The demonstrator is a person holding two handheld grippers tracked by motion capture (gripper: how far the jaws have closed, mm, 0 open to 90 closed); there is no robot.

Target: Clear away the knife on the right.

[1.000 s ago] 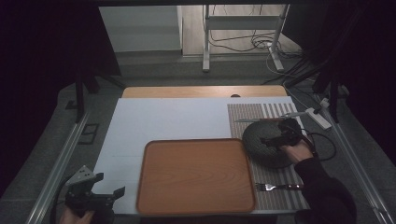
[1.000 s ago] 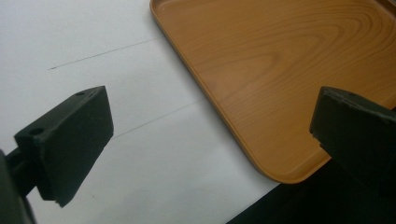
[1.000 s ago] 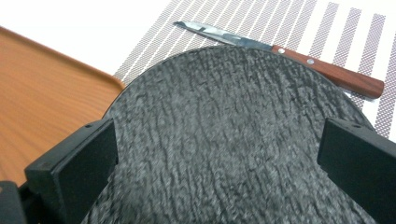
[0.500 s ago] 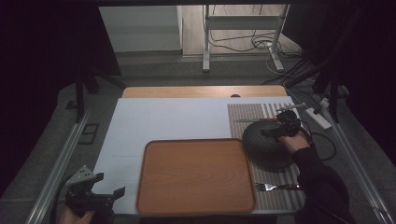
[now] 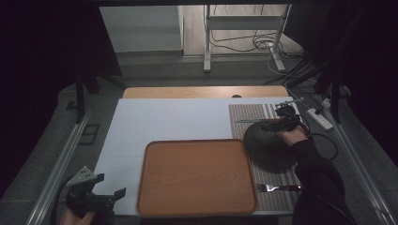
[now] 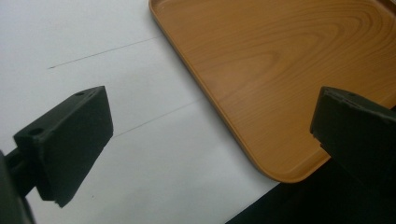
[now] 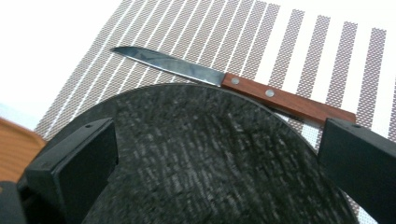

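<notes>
White worktop carried a striped mat at its right edge; right tongs spread over a dark textured plate, left tongs spread.

We are seeing a dark round plate lying flat on the striped placemat, a wooden-handled knife lying just beyond its rim.
</notes>
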